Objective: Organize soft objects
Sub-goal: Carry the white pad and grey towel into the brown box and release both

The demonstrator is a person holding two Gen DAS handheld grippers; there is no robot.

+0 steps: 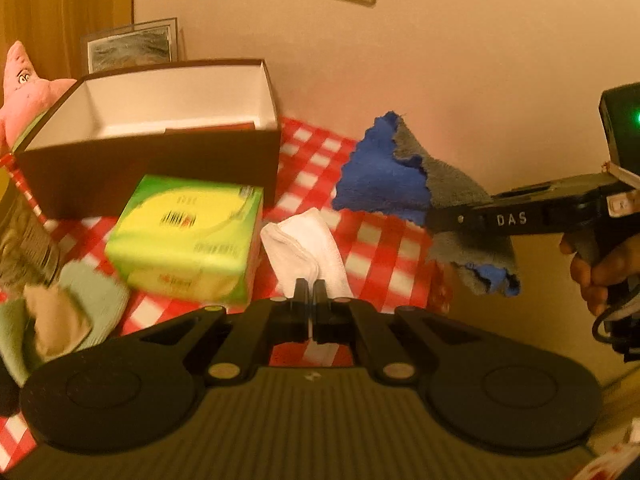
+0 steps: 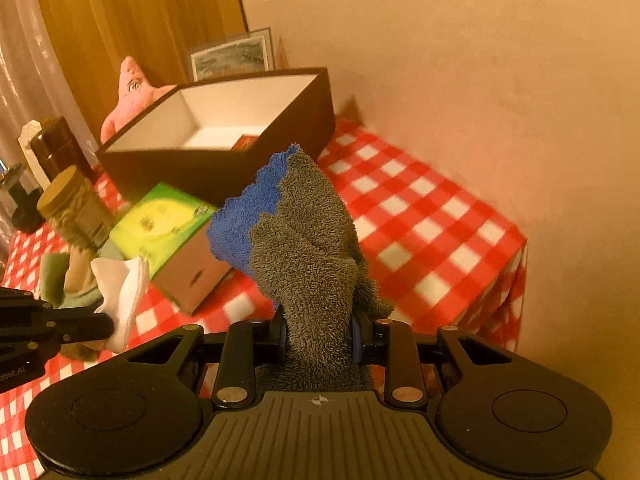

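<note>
Where the pink plush (image 1: 22, 92) leans behind it, the open brown box (image 1: 160, 160) stands far left of the left gripper (image 1: 311, 294), ahead of it. A green tissue box (image 1: 188, 236) lies nearer, just left of the fingers. The left gripper's jaws are pinched narrow on a white cloth (image 1: 304, 248) over the red checked tablecloth (image 1: 376, 244). To its right, the right gripper (image 2: 320, 338) clamps a blue and grey towel (image 2: 296, 236), held in the air above the tablecloth.
</note>
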